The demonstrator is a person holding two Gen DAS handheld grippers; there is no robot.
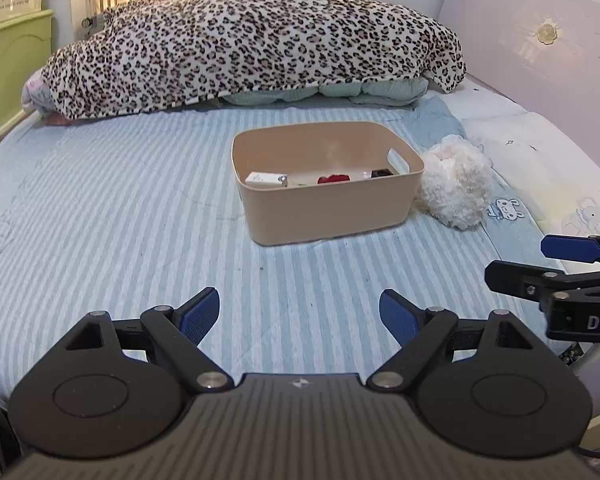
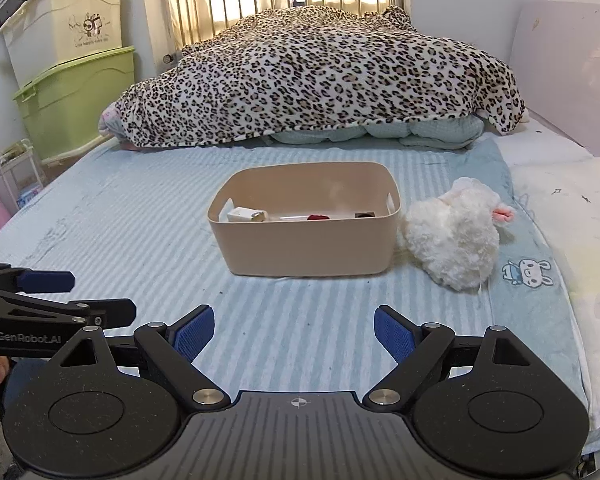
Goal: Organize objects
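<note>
A beige plastic bin (image 1: 332, 216) (image 2: 308, 248) stands on the striped bed. Inside it lie a small white box (image 1: 266, 179) (image 2: 246, 214), a red item (image 1: 334, 179) (image 2: 318, 217) and a dark item (image 1: 381, 173) (image 2: 365, 214). A white fluffy plush toy (image 1: 456, 184) (image 2: 452, 236) lies against the bin's right side. My left gripper (image 1: 300, 316) is open and empty, low over the bed in front of the bin. My right gripper (image 2: 294, 334) is open and empty beside it; it shows at the right edge of the left wrist view (image 1: 556, 264).
A leopard-print blanket (image 1: 252, 40) (image 2: 320, 72) is heaped over bedding at the far end. A lilac headboard (image 1: 540, 40) runs along the right. Stacked storage boxes (image 2: 72, 80) stand left of the bed. A white pad (image 2: 560, 200) with cartoon prints covers the bed's right side.
</note>
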